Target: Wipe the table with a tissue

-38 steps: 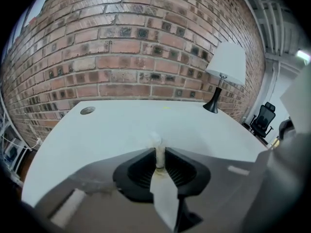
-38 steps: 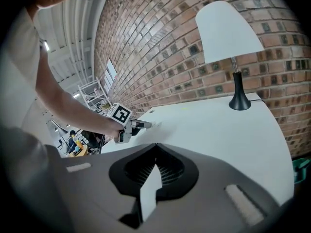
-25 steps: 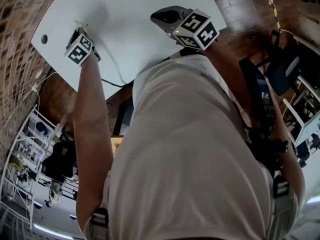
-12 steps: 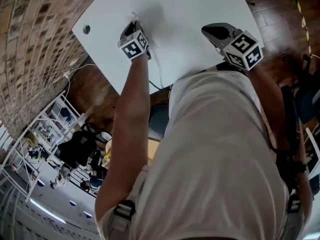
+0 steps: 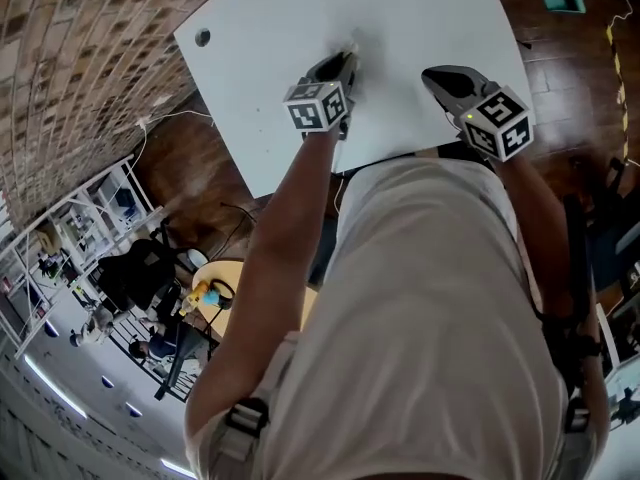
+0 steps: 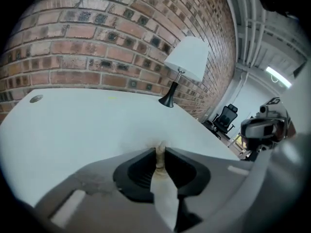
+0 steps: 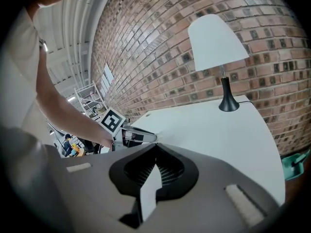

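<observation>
The left tool (image 6: 159,149) is pressed together on a tissue (image 6: 159,162), a thin crumpled strip of which is pinched between the jaws. The tip of the tool is set down on the white desk (image 5: 400,18), close to the near edge and roughly midway along it, so that the tissue is held against the desk top there. The right tool (image 7: 155,147) is closed, with its jaws meeting at the tips and nothing seen between them. It is held over the near edge of the desk, toward the right corner, beside the left tool but apart from it. A lamp (image 7: 218,47) with a white shade is seen at the far edge of the desk, against the brick wall (image 6: 97,38). A round hole (image 5: 203,37) is found near the left corner.
</observation>
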Motion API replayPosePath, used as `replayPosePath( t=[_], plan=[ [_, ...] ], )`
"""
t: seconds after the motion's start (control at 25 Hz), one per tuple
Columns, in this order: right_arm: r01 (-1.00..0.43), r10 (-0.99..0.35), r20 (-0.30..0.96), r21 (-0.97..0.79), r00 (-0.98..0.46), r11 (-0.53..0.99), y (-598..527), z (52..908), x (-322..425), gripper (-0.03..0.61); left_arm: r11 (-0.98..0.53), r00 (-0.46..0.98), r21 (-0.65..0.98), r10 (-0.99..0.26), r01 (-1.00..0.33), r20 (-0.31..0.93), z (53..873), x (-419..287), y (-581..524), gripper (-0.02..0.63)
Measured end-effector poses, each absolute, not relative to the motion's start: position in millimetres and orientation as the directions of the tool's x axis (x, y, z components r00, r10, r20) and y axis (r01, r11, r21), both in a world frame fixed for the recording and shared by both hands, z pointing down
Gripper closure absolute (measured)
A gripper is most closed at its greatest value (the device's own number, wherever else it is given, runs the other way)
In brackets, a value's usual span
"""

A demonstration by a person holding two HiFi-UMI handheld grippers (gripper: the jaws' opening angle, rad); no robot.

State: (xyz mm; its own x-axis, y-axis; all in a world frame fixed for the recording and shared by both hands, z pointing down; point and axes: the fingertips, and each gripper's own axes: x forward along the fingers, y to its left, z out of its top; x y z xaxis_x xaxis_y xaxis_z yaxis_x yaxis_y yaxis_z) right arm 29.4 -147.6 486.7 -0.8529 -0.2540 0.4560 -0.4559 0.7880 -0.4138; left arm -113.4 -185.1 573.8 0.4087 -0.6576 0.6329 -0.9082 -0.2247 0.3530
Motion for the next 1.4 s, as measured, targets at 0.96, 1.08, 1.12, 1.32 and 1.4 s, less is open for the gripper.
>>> replayPosePath(
  t=[0.96,1.08,1.12,1.32,1.4],
  plan=[
    [-0.02,0.166,0.407,-0.415,-0.898,0.909,-69,489,-26,0.571,0.343,-0.129,0.263,-0.794,-0.902,0.594,542,-218,10,0.545],
    [-0.029,0.161,0.416,-0.416,-0.895,0.909,-59,489,-38,0.571,0.375,-0.152,0.268,-0.787,-0.888,0.597,547,-239,31,0.543],
    [-0.035,0.157,0.421,-0.414,-0.894,0.909,-57,489,-43,0.571,0.375,-0.152,0.268,-0.787,-0.888,0.598,548,-245,35,0.543],
    [-0.061,0.145,0.451,-0.412,-0.881,0.909,-35,495,-78,0.571,0.346,-0.133,0.256,-0.789,-0.903,0.6,556,-286,58,0.545],
    [-0.077,0.138,0.46,-0.418,-0.877,0.905,-25,497,-94,0.571,0.338,-0.125,0.245,-0.78,-0.909,0.613,563,-307,71,0.545]
  ],
)
